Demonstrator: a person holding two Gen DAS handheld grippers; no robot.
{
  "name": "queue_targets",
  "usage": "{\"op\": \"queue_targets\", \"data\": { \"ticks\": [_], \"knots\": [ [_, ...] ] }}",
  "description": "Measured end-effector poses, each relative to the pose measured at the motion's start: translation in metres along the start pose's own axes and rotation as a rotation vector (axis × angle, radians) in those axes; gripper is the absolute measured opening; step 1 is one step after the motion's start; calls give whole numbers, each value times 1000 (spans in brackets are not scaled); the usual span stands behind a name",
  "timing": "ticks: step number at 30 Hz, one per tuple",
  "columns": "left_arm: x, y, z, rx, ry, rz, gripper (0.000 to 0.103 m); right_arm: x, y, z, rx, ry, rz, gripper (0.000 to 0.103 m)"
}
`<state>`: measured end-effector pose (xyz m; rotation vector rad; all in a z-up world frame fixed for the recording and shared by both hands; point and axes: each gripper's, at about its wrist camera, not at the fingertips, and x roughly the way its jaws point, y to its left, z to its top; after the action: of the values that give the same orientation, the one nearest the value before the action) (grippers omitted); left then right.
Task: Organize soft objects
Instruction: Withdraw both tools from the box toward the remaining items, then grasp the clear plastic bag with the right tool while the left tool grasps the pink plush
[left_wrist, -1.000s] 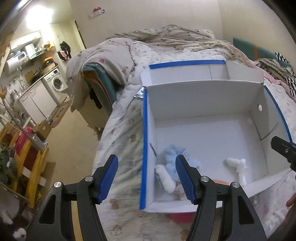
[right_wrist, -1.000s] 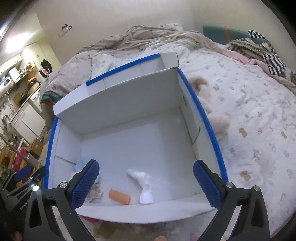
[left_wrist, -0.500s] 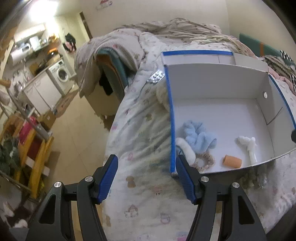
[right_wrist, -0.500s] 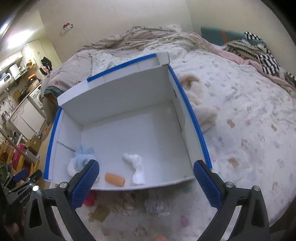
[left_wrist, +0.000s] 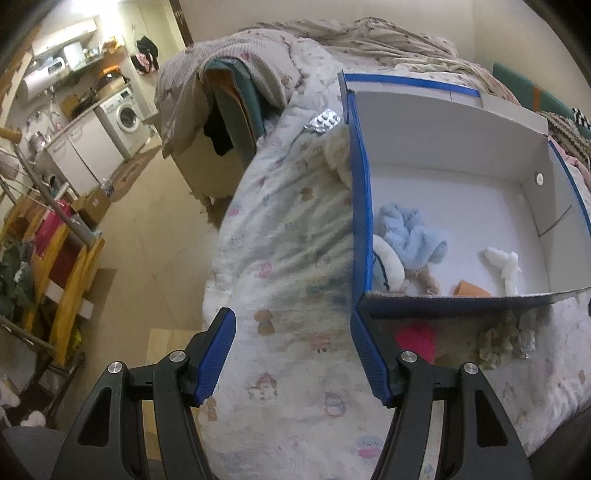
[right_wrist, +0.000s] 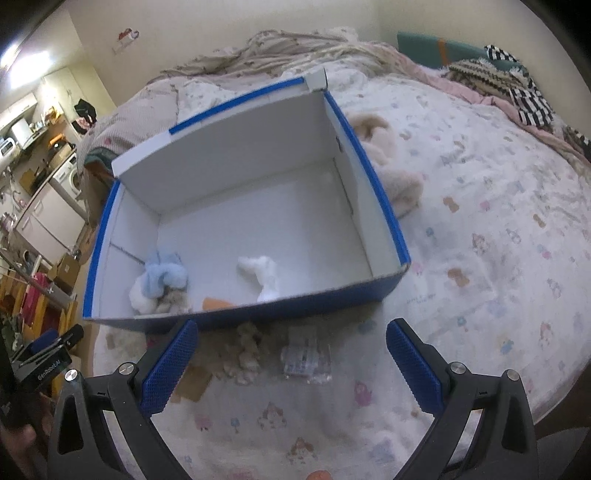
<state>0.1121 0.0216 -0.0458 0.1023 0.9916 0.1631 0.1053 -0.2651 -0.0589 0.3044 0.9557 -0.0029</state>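
Note:
A blue box with a white inside (left_wrist: 443, 125) (right_wrist: 240, 155) stands on the bed. In it lie a light blue fluffy piece (left_wrist: 410, 236) (right_wrist: 162, 277), a white fluffy piece (left_wrist: 502, 262) (right_wrist: 262, 273), an orange roll (left_wrist: 472, 288) (right_wrist: 216, 303) and a beige ring (right_wrist: 173, 302). Before its near wall lie a beige fluffy tuft (right_wrist: 247, 350) (left_wrist: 498, 339), a clear packet (right_wrist: 304, 360) and a red soft thing (left_wrist: 415, 338). My left gripper (left_wrist: 293, 354) hangs open over the quilt, left of the box's near corner. My right gripper (right_wrist: 291, 369) stands open above the tuft and packet, holding nothing.
A cream plush (right_wrist: 391, 173) lies against the box's right wall, another cream plush (left_wrist: 338, 155) against its left wall, near a blister pack (left_wrist: 321, 120). A brown card (right_wrist: 194, 380) lies on the quilt. The bed's edge drops to the floor (left_wrist: 147, 236) at left.
Both grippers have drawn back from above the box toward the bed's near edge. The things in front of the box have come into view. Neither pair of jaws has changed its width.

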Motion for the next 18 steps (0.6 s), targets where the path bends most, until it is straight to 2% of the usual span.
{"op": "queue_targets", "data": {
  "ticks": [5, 11, 15, 18],
  "knots": [
    [14, -1, -7, -9, 72, -59, 62, 17, -3, -8, -2, 96, -35, 103],
    [33, 8, -9, -91, 161, -100, 62, 32, -19, -10, 83, 174, -23, 103],
    [38, 2, -9, -84, 173, -112, 62, 43, -28, -11, 152, 220, -8, 103],
    [45, -4, -10, -88, 200, -147, 62, 47, -31, -12, 166, 227, -22, 103]
  ]
}}
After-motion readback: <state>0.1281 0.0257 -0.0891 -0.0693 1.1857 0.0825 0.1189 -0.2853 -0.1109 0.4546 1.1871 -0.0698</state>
